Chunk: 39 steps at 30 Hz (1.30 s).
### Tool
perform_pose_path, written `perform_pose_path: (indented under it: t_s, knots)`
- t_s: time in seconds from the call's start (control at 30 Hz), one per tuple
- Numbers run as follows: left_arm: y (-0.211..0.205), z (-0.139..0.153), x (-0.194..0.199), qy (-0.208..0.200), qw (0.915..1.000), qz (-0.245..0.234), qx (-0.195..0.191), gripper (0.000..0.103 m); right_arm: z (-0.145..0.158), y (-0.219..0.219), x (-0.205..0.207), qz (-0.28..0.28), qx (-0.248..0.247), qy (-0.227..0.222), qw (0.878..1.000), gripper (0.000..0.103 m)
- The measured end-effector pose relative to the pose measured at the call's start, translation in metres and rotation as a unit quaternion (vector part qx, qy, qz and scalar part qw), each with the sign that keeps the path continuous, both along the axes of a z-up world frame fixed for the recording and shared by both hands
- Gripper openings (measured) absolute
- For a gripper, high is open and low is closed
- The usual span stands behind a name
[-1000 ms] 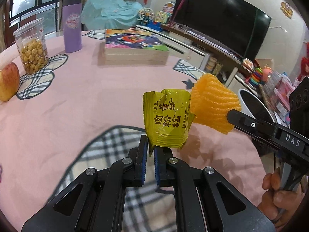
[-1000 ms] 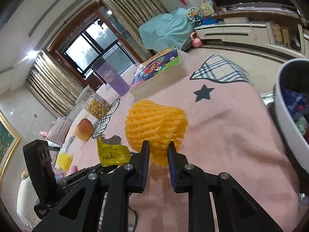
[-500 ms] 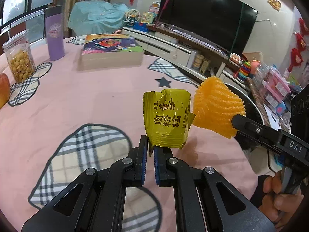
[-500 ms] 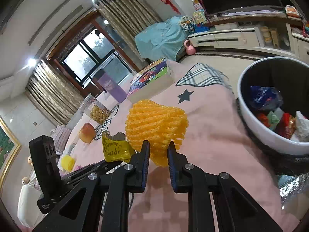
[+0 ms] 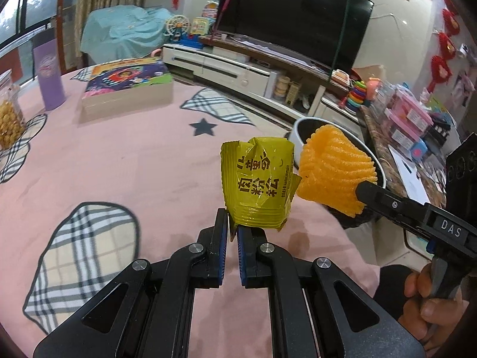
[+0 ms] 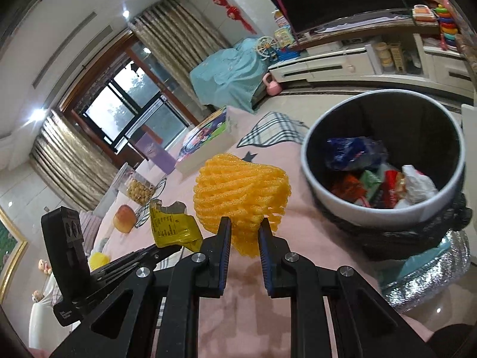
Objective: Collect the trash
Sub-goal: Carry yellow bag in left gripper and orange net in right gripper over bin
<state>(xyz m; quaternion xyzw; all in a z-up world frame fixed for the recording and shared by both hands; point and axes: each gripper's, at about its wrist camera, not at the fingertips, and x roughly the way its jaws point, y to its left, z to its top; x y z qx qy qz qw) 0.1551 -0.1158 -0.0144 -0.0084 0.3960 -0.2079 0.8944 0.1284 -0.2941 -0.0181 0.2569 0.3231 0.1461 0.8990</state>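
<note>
My left gripper [image 5: 232, 229] is shut on a crumpled yellow snack wrapper [image 5: 258, 185] and holds it above the pink tablecloth. The wrapper also shows in the right wrist view [image 6: 171, 225]. My right gripper [image 6: 244, 229] is shut on an orange foam fruit net [image 6: 240, 192], which also shows in the left wrist view [image 5: 335, 168] just right of the wrapper. A white trash bin [image 6: 325, 185] with a black liner stands off the table's edge, to the right of the net. It holds several wrappers. Its rim [image 5: 295, 128] shows behind the net.
On the pink table [image 5: 134, 164] stand a book box [image 5: 128, 88], a purple bottle [image 5: 49, 74] and a jar of snacks [image 5: 9, 116]. An apple [image 6: 123, 217] sits at the far side. A silver foil bag [image 6: 429, 271] lies under the bin.
Both grippers have moved toward the table's edge with their loads. The trash bin has come into fuller view and closer on the right.
</note>
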Motion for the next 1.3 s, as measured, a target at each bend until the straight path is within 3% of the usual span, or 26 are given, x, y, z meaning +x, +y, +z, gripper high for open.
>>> perform_pose_path:
  t_s: [0.57, 1.3]
  knots:
    - [-0.067, 0.004, 0.003, -0.003, 0.9985, -0.054, 0.013, 0.006, 0.006, -0.061, -0.019, -0.06, -0.002, -0.014, 0.998, 0.018]
    - [-0.118, 0.009, 0.016, -0.006, 0.996, -0.085, 0.027, 0.006, 0.007, -0.106, -0.026, -0.111, -0.009, -0.012, 0.994, 0.018]
